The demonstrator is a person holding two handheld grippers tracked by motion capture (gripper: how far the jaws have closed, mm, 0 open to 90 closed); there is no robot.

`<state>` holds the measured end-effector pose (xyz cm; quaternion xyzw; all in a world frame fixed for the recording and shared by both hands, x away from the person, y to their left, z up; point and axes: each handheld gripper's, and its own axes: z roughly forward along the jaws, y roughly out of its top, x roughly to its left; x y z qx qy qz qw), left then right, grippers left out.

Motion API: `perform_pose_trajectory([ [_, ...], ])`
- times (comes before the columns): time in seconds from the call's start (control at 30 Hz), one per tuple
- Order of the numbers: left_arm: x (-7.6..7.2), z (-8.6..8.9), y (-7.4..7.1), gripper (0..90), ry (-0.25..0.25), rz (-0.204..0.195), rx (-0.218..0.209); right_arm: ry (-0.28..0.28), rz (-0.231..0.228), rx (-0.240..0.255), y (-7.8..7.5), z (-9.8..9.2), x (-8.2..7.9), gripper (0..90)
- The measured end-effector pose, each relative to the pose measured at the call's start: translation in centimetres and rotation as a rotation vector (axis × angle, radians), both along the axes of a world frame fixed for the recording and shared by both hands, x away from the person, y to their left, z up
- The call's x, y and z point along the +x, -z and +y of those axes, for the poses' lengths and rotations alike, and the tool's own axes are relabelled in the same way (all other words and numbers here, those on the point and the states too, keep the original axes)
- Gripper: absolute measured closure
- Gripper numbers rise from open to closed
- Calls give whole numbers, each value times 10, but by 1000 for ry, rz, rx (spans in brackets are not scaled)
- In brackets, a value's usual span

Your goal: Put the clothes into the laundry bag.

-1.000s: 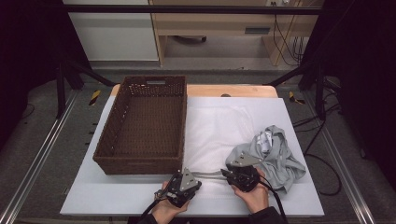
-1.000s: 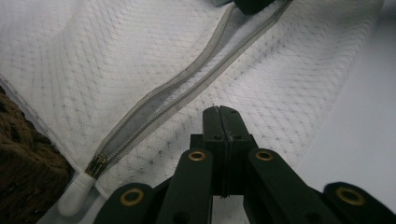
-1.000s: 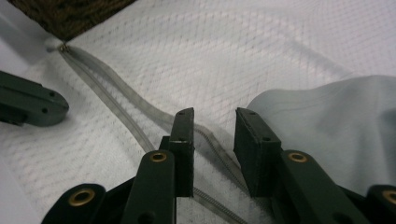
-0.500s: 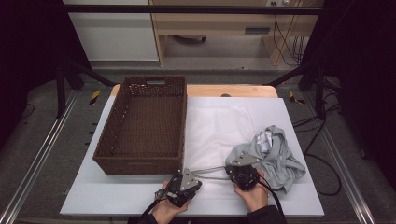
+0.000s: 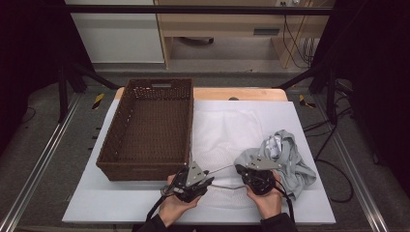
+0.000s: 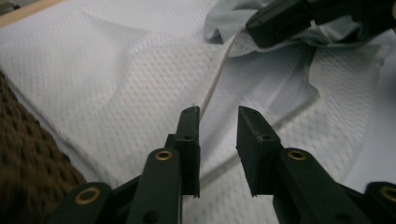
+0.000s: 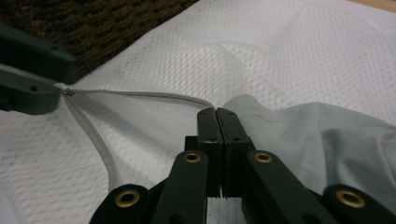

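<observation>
- Two grippers work at the near edge of the table (image 5: pixel 121 203), at 6 o'clock of the white mesh bag (image 5: pixel 227 130) spread flat there.
- Right gripper (image 7: pixel 217 112): jaws fully closed, pinching the mesh bag at one end of its zip (image 7: pixel 140 94), which runs taut toward 9 o'clock.
- Left gripper (image 6: pixel 218 112): jaws have just been opening and stand partly apart. The zip edge passes by one tip, and no pad presses on it.
- Done, as I judge it: the zip looks drawn open, its two tapes parting from the zip pull (image 7: pixel 68 92).
- Left: the grey garment (image 5: pixel 285 154) lies outside the bag at its 4 o'clock, and the wicker basket (image 5: pixel 145 169) at 9 o'clock holds nothing. Loading has probably not begun.
</observation>
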<state>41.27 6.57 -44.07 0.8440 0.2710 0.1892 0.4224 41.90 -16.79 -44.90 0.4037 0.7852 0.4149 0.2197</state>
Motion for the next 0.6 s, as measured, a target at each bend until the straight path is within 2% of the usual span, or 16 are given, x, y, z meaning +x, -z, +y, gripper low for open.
perform_pose_trajectory([
  [0.13,12,-19,-3,624,6,-7,11,-6,-17,26,-3,-3,-1,894],
  [0.3,25,-44,1,617,19,13,26,-15,-22,44,-5,-6,-2,894],
  [0.4,32,-52,6,702,20,26,33,-21,-23,42,-5,-6,-3,893],
  [0.5,37,-50,9,828,29,74,8,-24,-18,44,-4,-6,-3,892],
  [0.6,36,-49,9,881,41,76,7,-26,-9,47,-4,-6,-3,891],
])
